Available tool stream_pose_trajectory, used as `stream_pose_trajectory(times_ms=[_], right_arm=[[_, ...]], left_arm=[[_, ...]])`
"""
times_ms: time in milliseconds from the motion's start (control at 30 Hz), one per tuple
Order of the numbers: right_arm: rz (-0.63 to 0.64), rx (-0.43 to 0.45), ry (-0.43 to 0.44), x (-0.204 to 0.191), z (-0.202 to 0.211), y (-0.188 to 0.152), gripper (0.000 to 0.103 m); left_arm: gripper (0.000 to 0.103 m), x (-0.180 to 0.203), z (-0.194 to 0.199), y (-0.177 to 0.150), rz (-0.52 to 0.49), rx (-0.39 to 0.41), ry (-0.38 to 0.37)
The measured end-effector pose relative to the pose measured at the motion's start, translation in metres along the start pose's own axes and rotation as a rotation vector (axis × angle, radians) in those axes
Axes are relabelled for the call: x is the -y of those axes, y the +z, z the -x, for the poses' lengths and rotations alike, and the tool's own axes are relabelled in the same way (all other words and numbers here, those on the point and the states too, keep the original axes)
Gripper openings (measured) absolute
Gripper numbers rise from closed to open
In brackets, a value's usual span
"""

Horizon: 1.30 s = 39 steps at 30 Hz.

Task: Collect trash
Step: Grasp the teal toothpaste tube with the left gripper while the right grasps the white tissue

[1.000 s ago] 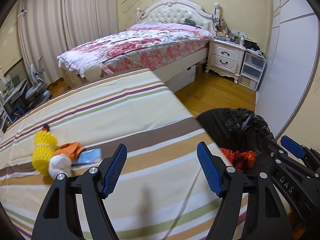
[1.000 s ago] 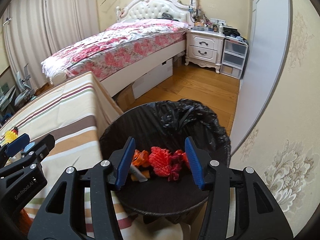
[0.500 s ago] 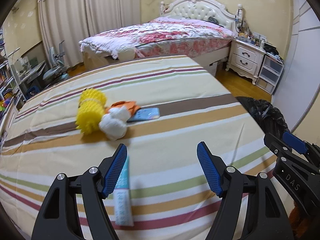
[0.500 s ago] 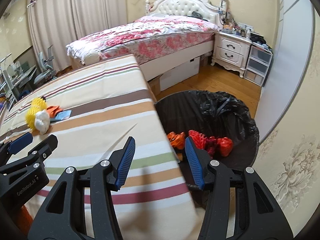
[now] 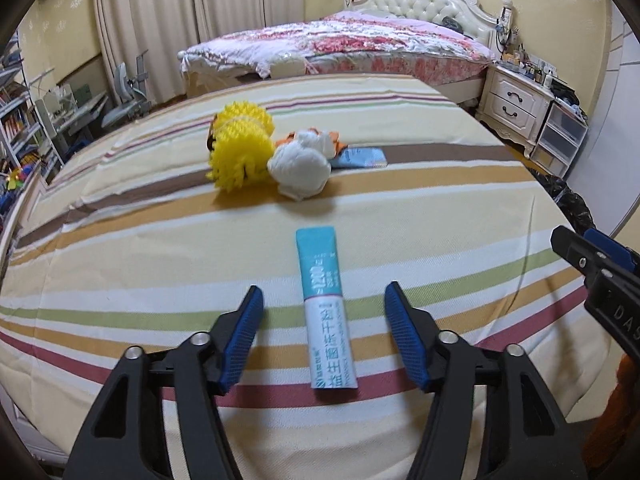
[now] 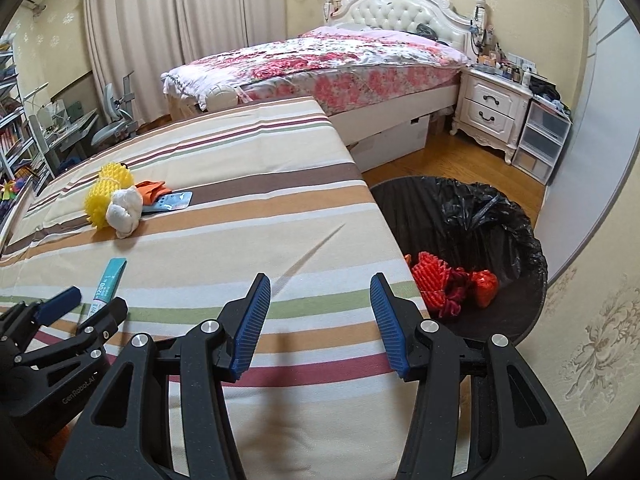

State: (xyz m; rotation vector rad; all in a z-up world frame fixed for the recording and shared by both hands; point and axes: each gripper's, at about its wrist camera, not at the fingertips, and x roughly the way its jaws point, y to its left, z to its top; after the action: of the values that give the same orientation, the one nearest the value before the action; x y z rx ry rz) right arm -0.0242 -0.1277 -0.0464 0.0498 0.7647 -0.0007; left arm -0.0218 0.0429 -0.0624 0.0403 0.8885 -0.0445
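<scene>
Trash lies on the striped cloth [image 5: 460,216]: a teal-and-white sachet [image 5: 327,312] sits between the closing, not yet touching blue pads of the left gripper [image 5: 323,332]. Farther off are yellow foam netting [image 5: 240,148], a white wad [image 5: 298,168] and a blue packet [image 5: 362,157]. The right gripper [image 6: 320,320] hovers half-spread and empty near the black-lined bin [image 6: 500,224].

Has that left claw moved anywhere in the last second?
Yes. The left claw has swung away from the black bin, across the striped cloth, and now straddles the teal and white sachet, jaws closing.
</scene>
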Motion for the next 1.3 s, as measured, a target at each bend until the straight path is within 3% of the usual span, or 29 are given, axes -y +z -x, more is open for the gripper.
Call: stream_pose_trajectory(times_ms=[67,233,500,833,933,1300], right_arm=[[0.002,-0.001,0.002,-0.002,0.0,0.0,0.051],[0.008,-0.007,0.007,-0.006,-0.004,0.0,0.051],[0.047,-0.005,0.037,-0.028,-0.009,0.008,0.051],[0.122,-0.009,0.135,-0.08,-0.019,0.026,0.052],[0.136,-0.006,0.16,-0.094,-0.022,0.03,0.059],[0.197,-0.027,0.211,-0.145,-0.039,0.041,0.06]], left_arm=[[0.05,-0.002,0.004,-0.003,-0.005,0.013,0.008],[0.02,-0.005,0.007,-0.008,-0.033,0.044,0.022],[0.018,-0.026,0.008,-0.006,0.011,0.055,0.016],[0.018,-0.077,0.01,0.008,0.095,0.082,0.096],[0.018,-0.094,0.01,0.011,0.117,0.084,0.122],[0.018,-0.14,0.007,0.017,0.188,0.08,0.171]])
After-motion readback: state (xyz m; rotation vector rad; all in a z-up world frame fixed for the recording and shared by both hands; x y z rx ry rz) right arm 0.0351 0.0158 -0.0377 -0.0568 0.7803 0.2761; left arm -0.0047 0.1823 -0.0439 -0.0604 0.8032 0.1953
